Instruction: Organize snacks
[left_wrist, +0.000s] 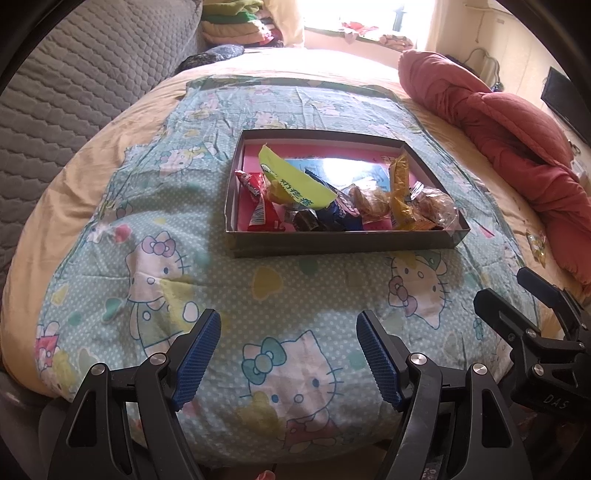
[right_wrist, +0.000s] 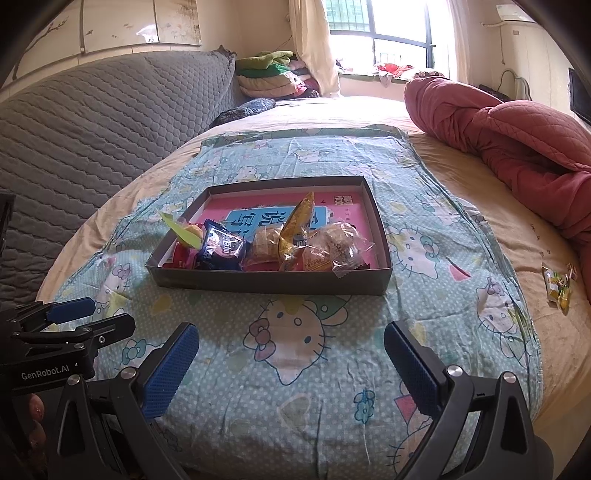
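Note:
A shallow dark cardboard box (left_wrist: 340, 242) (right_wrist: 269, 284) with a pink bottom rests on the cartoon-cat cloth (left_wrist: 166, 221) (right_wrist: 295, 369) on the bed. Several wrapped snacks lie in its near half: a green-yellow packet (left_wrist: 295, 181), a red packet (left_wrist: 258, 206), a blue packet (right_wrist: 219, 249), a yellow packet (right_wrist: 295, 229) and clear-wrapped pastries (right_wrist: 336, 240). One small snack packet (right_wrist: 557, 286) (left_wrist: 537, 245) lies on the beige sheet at the right. My left gripper (left_wrist: 288, 354) stands open and empty, short of the box. My right gripper (right_wrist: 291, 365) is open too, with nothing between its fingers.
A rumpled red quilt (left_wrist: 517, 122) (right_wrist: 517, 125) lies along the bed's right side. A grey quilted headboard (left_wrist: 74, 85) (right_wrist: 92, 122) rises on the left. Folded clothes (right_wrist: 269, 74) are stacked near the window at the back.

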